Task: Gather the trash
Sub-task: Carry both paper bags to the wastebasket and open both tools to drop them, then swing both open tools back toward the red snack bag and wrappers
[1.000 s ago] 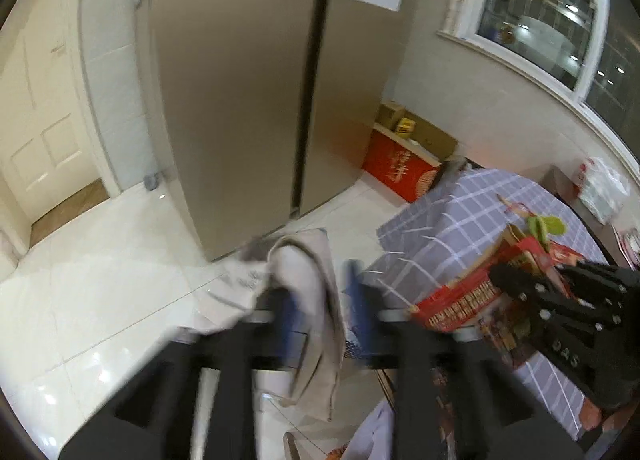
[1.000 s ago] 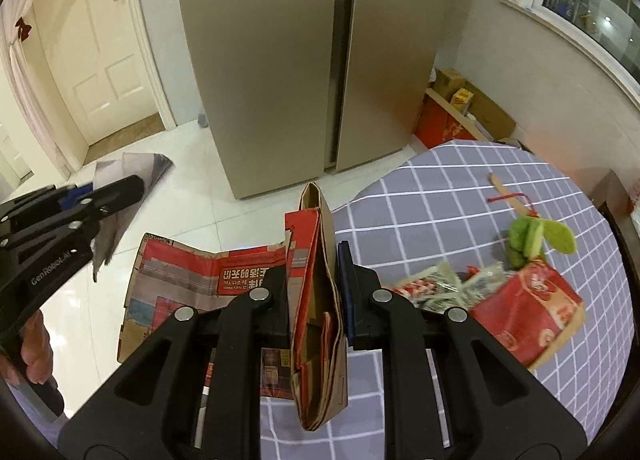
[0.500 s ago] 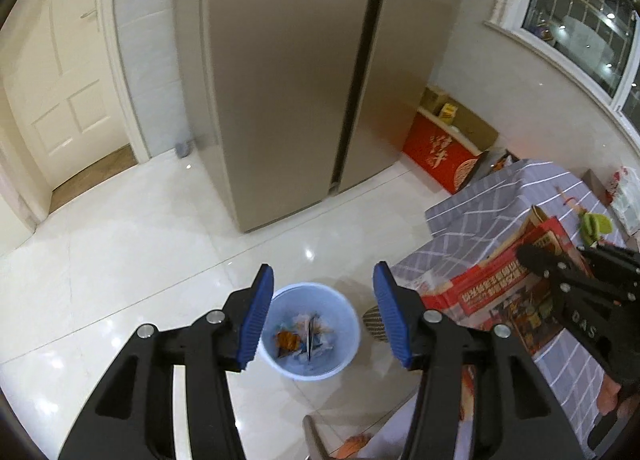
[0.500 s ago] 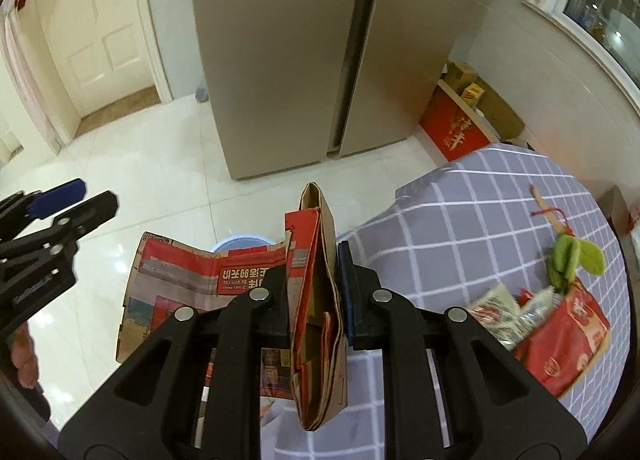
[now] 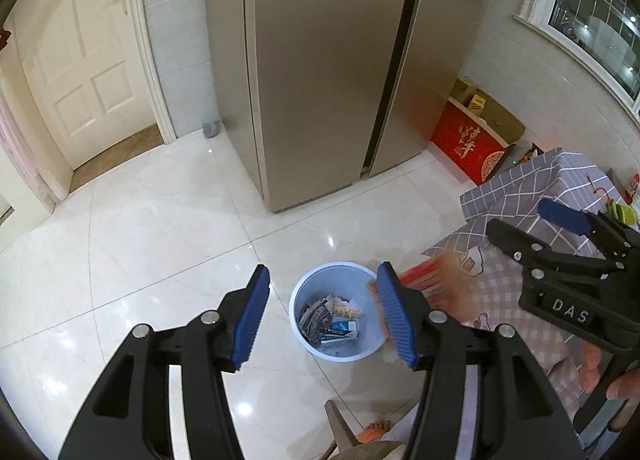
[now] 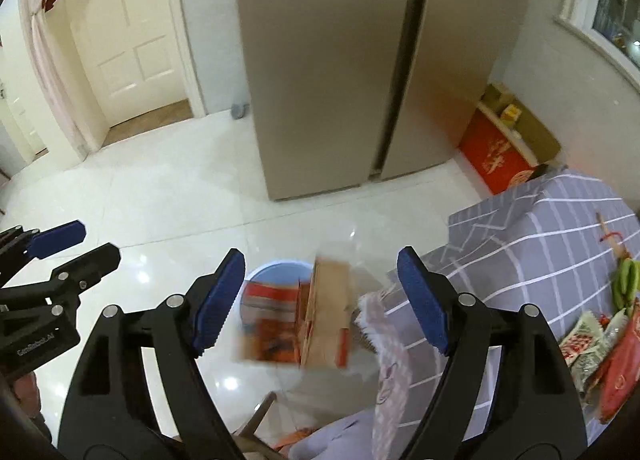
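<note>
A light blue trash bin [image 5: 335, 312] stands on the white floor with crumpled paper and a small carton inside. My left gripper [image 5: 322, 316] is open and empty above it. My right gripper [image 6: 320, 302] is open; a red and brown cardboard box [image 6: 304, 324], blurred, is in mid-air between its jaws and above the bin [image 6: 276, 266]. The box shows as a red blur [image 5: 428, 284] in the left wrist view, beside the bin. More trash lies on the table: red wrappers [image 6: 600, 348] and a green item [image 6: 626, 284].
A table with a grey checked cloth [image 6: 540, 244] is at the right. A large gold fridge [image 5: 328, 71] stands behind the bin. A red box [image 5: 470, 143] sits by the wall. A white door [image 5: 80, 71] is at the left. A chair back [image 5: 340, 428] is below.
My left gripper let go of the grey paper, which now lies in the bin. My right gripper opened and released the cardboard box, which is falling towards the bin.
</note>
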The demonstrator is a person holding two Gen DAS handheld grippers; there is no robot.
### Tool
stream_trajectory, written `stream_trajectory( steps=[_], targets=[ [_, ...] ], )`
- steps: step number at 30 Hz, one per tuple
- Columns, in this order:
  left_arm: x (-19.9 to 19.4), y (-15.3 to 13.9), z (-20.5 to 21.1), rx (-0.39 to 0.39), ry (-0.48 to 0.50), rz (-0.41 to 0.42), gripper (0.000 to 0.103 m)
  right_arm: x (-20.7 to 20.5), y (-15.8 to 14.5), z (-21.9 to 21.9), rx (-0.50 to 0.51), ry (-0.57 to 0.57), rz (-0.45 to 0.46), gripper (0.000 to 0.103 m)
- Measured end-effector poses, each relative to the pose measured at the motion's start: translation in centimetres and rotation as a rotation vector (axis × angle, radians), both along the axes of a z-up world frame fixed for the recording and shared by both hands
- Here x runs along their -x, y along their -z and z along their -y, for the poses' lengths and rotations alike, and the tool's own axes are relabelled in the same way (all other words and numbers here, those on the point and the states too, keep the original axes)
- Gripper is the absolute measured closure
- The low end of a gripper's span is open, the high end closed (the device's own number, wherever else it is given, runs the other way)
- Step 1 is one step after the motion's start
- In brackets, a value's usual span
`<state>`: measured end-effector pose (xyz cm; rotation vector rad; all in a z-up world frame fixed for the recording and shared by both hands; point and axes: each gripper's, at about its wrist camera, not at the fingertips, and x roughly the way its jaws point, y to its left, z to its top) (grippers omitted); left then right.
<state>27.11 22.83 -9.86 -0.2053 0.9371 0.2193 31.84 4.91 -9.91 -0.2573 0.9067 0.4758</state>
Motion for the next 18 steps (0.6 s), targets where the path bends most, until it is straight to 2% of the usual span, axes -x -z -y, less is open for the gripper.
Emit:
stream_trajectory(
  steps=[8, 18],
  targets=[
    [0.0, -0.2, 1.1, 0.005, 0.018, 0.009, 0.045, 0.2, 0.4, 0.9, 0.013, 0.021, -0.044, 0.025],
    [0.3, -1.8, 3.5, -0.004, 0.053, 0.040, 0.041, 1.5, -1.2, 3.2, -0.029, 0.022, -0.047, 0.025]
  ],
)
